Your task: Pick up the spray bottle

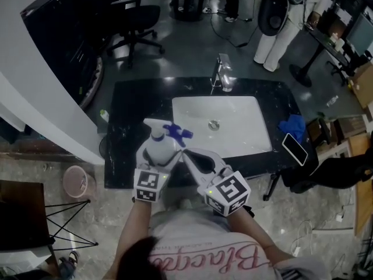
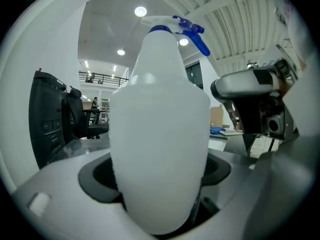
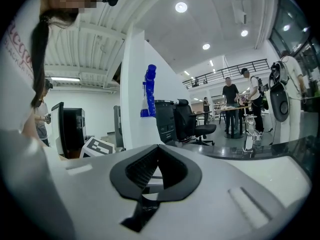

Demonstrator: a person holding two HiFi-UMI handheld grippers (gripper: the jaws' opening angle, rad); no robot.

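Spray bottle [image 2: 160,134], white with blue trigger, upright between jaws of left hand-held gripper [image 1: 155,160]. Jaws stand wide, pads pressing bottle's sides low on body. Bottle over front edge of black table [image 1: 131,115], just left of white sink [image 1: 245,133]. Right hand-held gripper [image 1: 186,154] empty, jaws closed tip to tip, tips just beside bottle.

Spray bottle [image 2: 160,134] hogs the whole left gripper view, so where the jaws meet it is hidden behind its body. From overhead, the left gripper [image 1: 157,156] covers its lower half. The standing person [image 1: 274,45] gets chopped off at the top edge.
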